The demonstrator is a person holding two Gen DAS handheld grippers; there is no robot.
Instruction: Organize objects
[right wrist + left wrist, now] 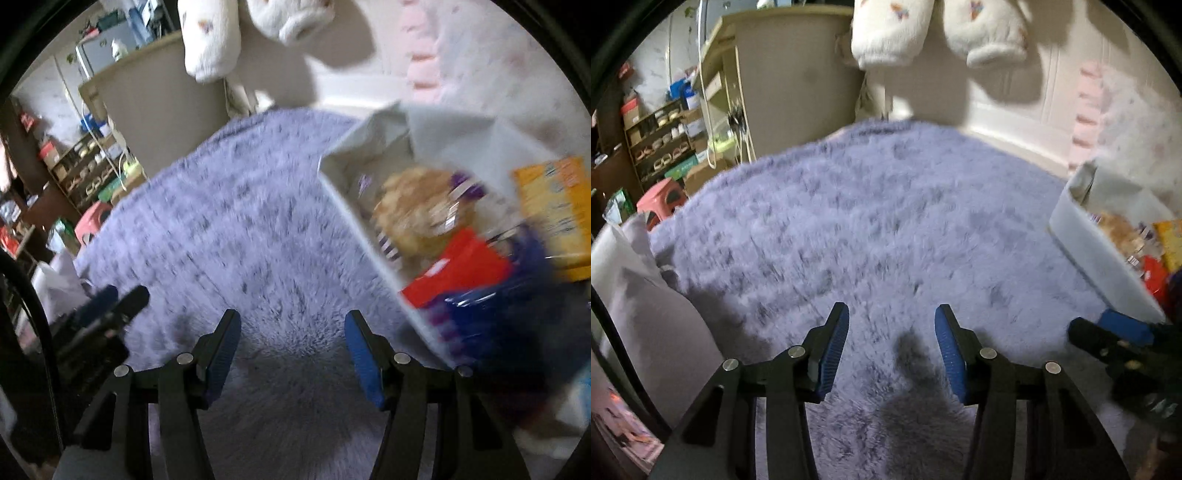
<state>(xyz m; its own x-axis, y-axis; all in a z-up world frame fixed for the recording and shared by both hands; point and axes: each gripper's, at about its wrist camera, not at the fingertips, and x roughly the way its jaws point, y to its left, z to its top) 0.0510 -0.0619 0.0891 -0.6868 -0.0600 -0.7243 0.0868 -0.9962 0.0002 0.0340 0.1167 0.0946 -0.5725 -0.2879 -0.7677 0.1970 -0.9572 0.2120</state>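
Observation:
My left gripper (892, 314) hangs open over a fluffy lilac blanket (871, 221), with nothing between its blue pads. My right gripper (291, 317) is open too, also bare, just left of a white bin (354, 210). The bin holds a clear bag of brown snacks (417, 210), a red packet (458, 266), a yellow box (554, 206) and a dark blue packet (491, 314). In the left wrist view the same white bin (1100, 254) sits at the right edge, with the right gripper's fingers (1123, 326) showing below it. The left gripper's fingers (110, 299) appear at the left of the right wrist view.
White plush garments (886, 33) hang above the blanket's far end. A beige cabinet (798, 81) stands behind it. On the left are a shoe shelf (661, 140), a pink stool (661, 203) and a pale pillow (635, 277). A pink-trimmed fabric (1108, 110) lies behind the bin.

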